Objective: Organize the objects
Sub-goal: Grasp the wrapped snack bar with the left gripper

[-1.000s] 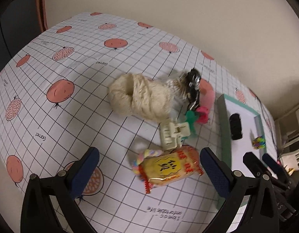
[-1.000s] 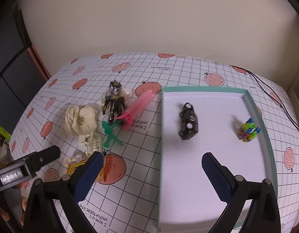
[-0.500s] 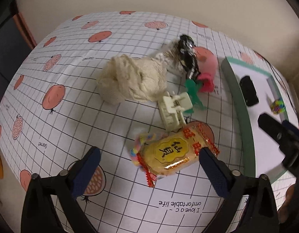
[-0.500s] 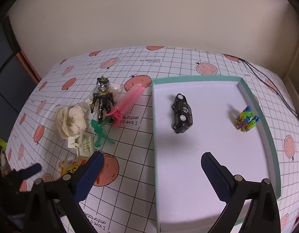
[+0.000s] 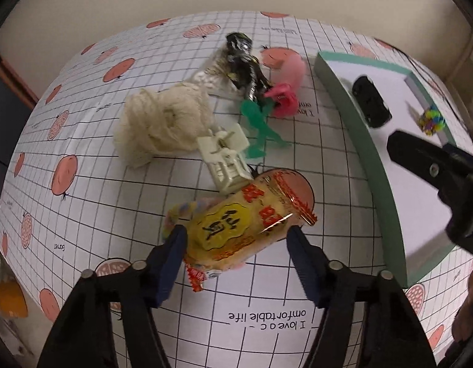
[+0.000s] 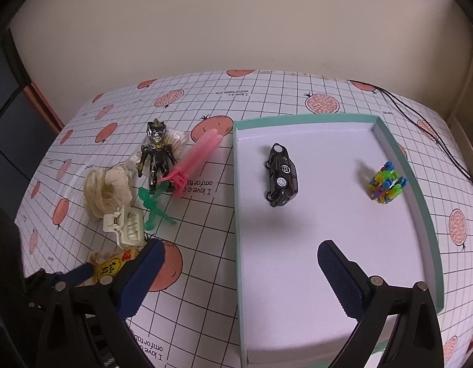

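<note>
A yellow snack packet (image 5: 245, 224) lies on the pomegranate-print cloth. My left gripper (image 5: 236, 245) is down at its near end, a blue pad against each side, shut on it. A pastel hair tie (image 5: 181, 211) pokes out beside the packet. My right gripper (image 6: 241, 273) hangs open and holds nothing above the front-left edge of the teal tray (image 6: 420, 202). In the tray lie a black toy car (image 6: 281, 174) and a bright block toy (image 6: 386, 182).
Left of the tray lie a cream clip (image 6: 126, 227), a green figure (image 6: 153, 205), a cream yarn bundle (image 6: 107, 187), a dark action figure (image 6: 156, 159) and a pink comb-like piece (image 6: 196, 159). A black cable (image 6: 420, 116) runs past the tray's far right corner.
My left gripper has dropped towards the snack packet and its fingers have drawn in around it. My right gripper has stayed open over the tray and has shifted slightly.
</note>
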{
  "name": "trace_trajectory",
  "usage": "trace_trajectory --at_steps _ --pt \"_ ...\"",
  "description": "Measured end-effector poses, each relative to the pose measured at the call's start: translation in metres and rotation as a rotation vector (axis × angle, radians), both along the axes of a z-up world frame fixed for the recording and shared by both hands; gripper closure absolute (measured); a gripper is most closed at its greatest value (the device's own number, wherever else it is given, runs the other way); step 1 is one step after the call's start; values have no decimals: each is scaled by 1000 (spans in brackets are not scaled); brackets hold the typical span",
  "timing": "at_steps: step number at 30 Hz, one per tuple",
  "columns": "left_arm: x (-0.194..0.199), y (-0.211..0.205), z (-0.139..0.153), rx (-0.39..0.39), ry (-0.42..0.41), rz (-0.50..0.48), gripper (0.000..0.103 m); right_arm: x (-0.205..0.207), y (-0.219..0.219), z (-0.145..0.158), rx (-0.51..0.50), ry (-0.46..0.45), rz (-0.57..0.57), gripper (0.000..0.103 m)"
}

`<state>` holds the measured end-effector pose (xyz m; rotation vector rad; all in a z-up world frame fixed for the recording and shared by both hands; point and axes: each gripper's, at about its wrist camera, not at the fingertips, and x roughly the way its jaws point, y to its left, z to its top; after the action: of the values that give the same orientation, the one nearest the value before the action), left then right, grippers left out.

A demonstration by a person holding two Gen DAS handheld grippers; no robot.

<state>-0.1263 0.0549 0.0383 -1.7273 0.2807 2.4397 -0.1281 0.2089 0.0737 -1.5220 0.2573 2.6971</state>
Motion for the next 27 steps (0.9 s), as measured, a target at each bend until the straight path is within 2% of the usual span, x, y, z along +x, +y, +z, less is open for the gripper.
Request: trace_trajectory --at_steps 8,11,13,17,24,27 --pt "-1 4 -9 -27 9 -23 45 0 3 -1 -10 -4 -4 2" --pt "-4 0 -11 -31 11 -16 56 0 3 -1 -13 -6 -3 2" --pt "-6 -2 -11 -16 10 -6 61 0 3 -1 -13 -6 -3 3" --pt "-5 -6 -5 31 5 6 64 0 2 -2 -16 -4 -1 3" --pt "-8 -15 2 84 14 35 78 0 0 0 -22 5 7 6" --pt "-10 -23 5 115 21 61 78 1 -1 1 -26 11 12 7"
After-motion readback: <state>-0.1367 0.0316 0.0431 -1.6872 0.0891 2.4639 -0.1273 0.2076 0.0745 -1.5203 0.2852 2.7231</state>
